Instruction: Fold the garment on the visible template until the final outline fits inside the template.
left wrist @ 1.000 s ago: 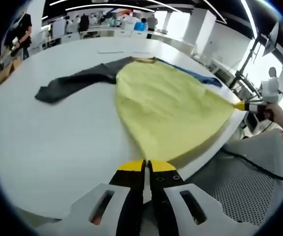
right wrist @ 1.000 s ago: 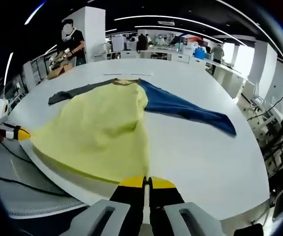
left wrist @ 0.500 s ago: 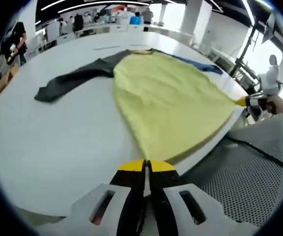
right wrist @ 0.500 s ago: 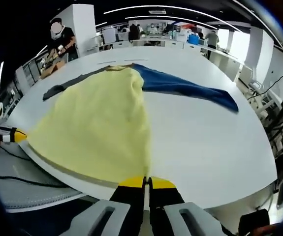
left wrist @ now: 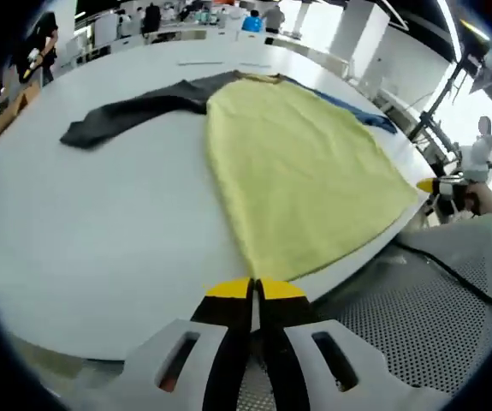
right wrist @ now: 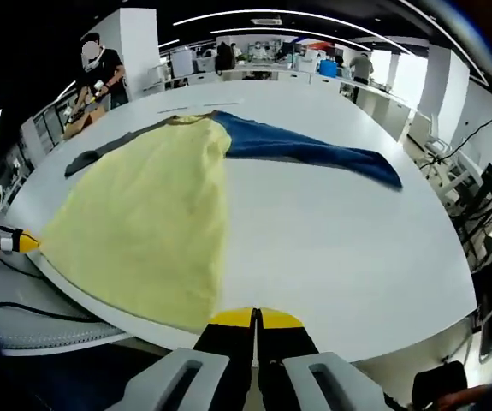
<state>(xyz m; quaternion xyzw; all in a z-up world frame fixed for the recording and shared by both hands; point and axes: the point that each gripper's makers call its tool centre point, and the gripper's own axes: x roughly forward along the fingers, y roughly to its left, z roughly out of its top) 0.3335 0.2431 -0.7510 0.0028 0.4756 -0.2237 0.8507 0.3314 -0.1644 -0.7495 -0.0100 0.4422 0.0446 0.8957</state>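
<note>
A garment lies spread on the white table (left wrist: 83,240), with a yellow body (left wrist: 297,163), a dark grey sleeve (left wrist: 134,111) and a blue sleeve (left wrist: 357,111). My left gripper (left wrist: 254,289) is shut on one corner of the yellow hem at the near table edge. My right gripper (left wrist: 429,184) pinches the other hem corner, off the edge to the right. In the right gripper view the yellow body (right wrist: 143,223) runs from my shut right gripper (right wrist: 256,318) to the left gripper (right wrist: 23,242). The grey sleeve (right wrist: 100,152) and blue sleeve (right wrist: 305,150) spread apart at the far end.
A perforated grey mat (left wrist: 417,317) with a black cable (left wrist: 451,274) lies below the table edge. Thin marks (left wrist: 198,62) show on the far tabletop. A person (right wrist: 96,64) stands by a cardboard box beyond the table. Bare tabletop (right wrist: 340,248) lies right of the garment.
Both grippers stay shut on the hem. The stretched hem has come down closer to the table edge, and the yellow body lies flatter. Both views have shifted with the hands.
</note>
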